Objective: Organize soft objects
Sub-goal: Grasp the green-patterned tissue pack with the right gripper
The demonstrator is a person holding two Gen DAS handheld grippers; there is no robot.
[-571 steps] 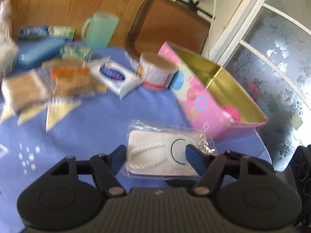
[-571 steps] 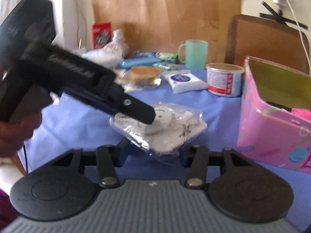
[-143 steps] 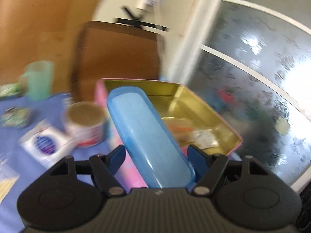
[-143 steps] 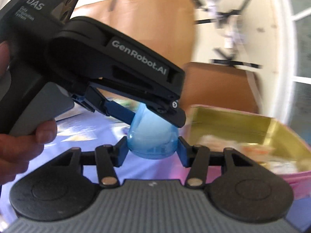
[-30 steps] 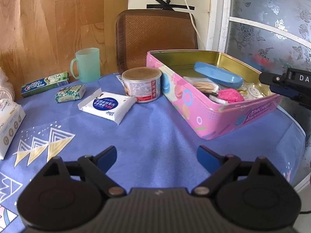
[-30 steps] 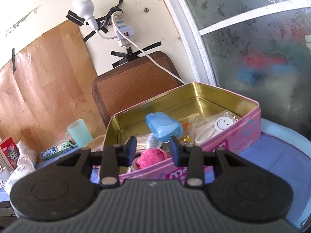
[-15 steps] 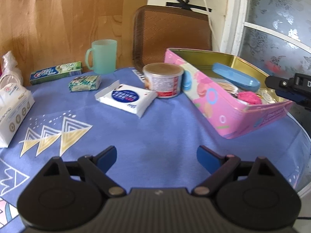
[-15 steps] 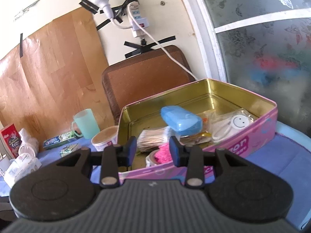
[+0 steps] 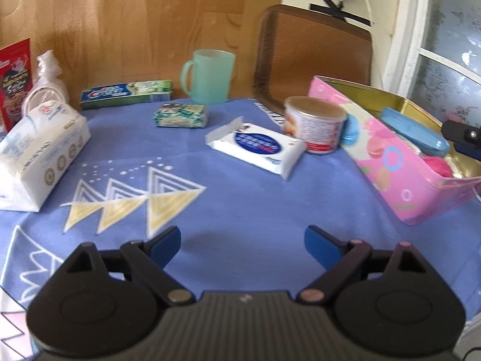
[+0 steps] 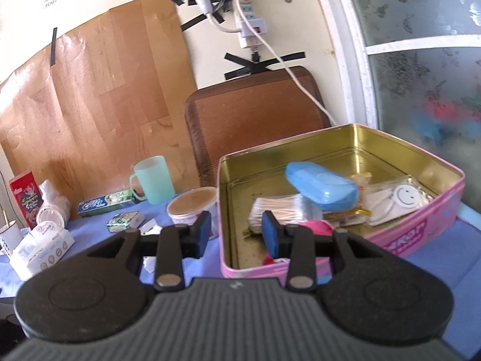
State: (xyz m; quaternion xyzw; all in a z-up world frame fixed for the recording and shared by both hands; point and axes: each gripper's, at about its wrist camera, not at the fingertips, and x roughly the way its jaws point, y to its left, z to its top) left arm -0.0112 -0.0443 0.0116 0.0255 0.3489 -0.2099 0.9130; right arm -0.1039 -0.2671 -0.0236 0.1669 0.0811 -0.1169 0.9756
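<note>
My left gripper (image 9: pixel 242 242) is open and empty, low over the blue tablecloth (image 9: pixel 240 198). A white wet-wipes pack (image 9: pixel 261 146) lies ahead of it, and a large white tissue pack (image 9: pixel 39 155) lies at far left. The pink tin (image 9: pixel 399 162) stands at right, holding a blue case (image 9: pixel 415 132). My right gripper (image 10: pixel 236 231) is open and empty, above the tin's near-left corner (image 10: pixel 252 269). In the tin lie the blue case (image 10: pixel 321 186), a cotton-swab pack (image 10: pixel 276 207), a pink object (image 10: pixel 318 227) and a bagged smiley item (image 10: pixel 405 195).
A round tub (image 9: pixel 315 128) stands beside the tin. A green mug (image 9: pixel 210 75), a toothpaste box (image 9: pixel 126 93) and a small green packet (image 9: pixel 182 115) are at the back. A chair back (image 9: pixel 312 51) stands behind the table. The right gripper's tip (image 9: pixel 463 138) shows at far right.
The left gripper has swung left, bringing the tissue pack and red packet into view. The right gripper has shifted a little relative to the tin, and its jaws have widened slightly.
</note>
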